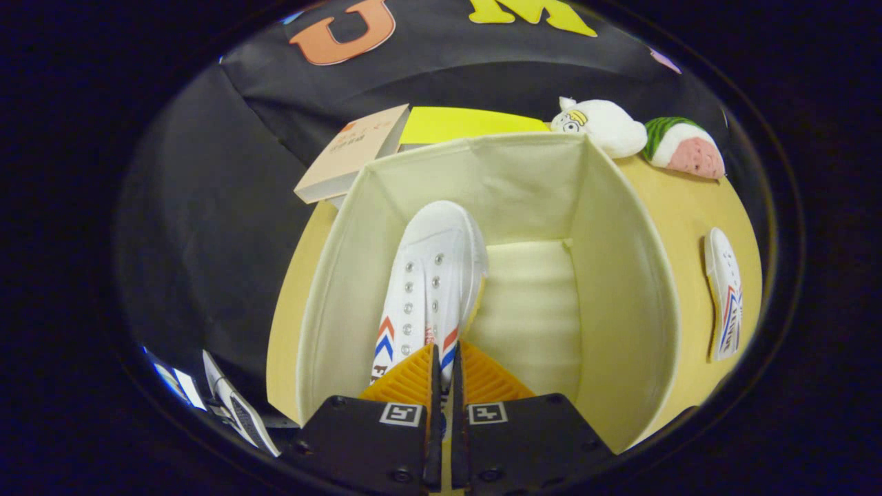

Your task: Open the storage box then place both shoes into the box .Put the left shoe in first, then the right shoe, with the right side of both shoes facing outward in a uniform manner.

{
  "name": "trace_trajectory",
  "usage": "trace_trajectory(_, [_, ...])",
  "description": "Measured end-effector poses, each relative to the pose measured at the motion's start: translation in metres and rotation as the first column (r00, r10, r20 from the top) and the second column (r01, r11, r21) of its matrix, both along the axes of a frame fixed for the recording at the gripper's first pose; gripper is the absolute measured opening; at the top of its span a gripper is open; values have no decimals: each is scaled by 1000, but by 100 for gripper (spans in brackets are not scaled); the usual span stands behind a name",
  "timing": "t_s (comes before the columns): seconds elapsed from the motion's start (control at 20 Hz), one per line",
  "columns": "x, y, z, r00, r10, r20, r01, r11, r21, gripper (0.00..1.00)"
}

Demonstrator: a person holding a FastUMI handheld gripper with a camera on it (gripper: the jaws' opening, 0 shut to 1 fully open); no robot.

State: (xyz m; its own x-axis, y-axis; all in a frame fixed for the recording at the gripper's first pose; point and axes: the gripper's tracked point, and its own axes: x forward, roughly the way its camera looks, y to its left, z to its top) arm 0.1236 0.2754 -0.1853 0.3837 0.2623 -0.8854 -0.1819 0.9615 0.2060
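A cream fabric storage box [620,275] stands open on the tan table. Inside it, along the left wall, hangs a white sneaker [431,275] with red and blue chevrons, toe pointing away from me. My gripper [446,362] is shut on the sneaker's heel collar, both fingers pressed on the thin rim between them. The second white sneaker [725,293] lies on the table to the right of the box, outside it. The box floor to the right of the held shoe is bare.
A book [351,151] and a yellow sheet [462,124] lie behind the box. Two plush toys, a white one [603,125] and a watermelon-like one [685,148], sit at the back right. The round table's [689,207] edge curves close around the box.
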Motion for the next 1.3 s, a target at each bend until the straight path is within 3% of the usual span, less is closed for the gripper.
trace_trajectory(0.2, [3, -1, 31, 990, 15, 139, -18, 1000, 22, 20])
trace_trajectory(0.25, [1, -4, 37, 988, 20, 156, -22, 1000, 13, 41])
trace_trajectory(0.35, [-3, -14, 46, 983, 23, 180, -22, 1000, -5, 67])
trace_trajectory(0.5, [-8, -35, 59, 975, 11, 222, -8, 1000, -15, 69])
trace_trajectory(0.65, [-12, -68, 77, 961, -28, 277, 38, 999, -30, 85])
trace_trajectory(0.85, [-19, -102, 98, 946, -17, 322, 33, 998, -45, 99])
trace_trajectory(1.15, [-10, -184, 113, 929, -68, 364, 98, 993, -66, 98])
trace_trajectory(1.3, [-8, -229, 106, 937, -91, 338, 134, 985, -105, 98])
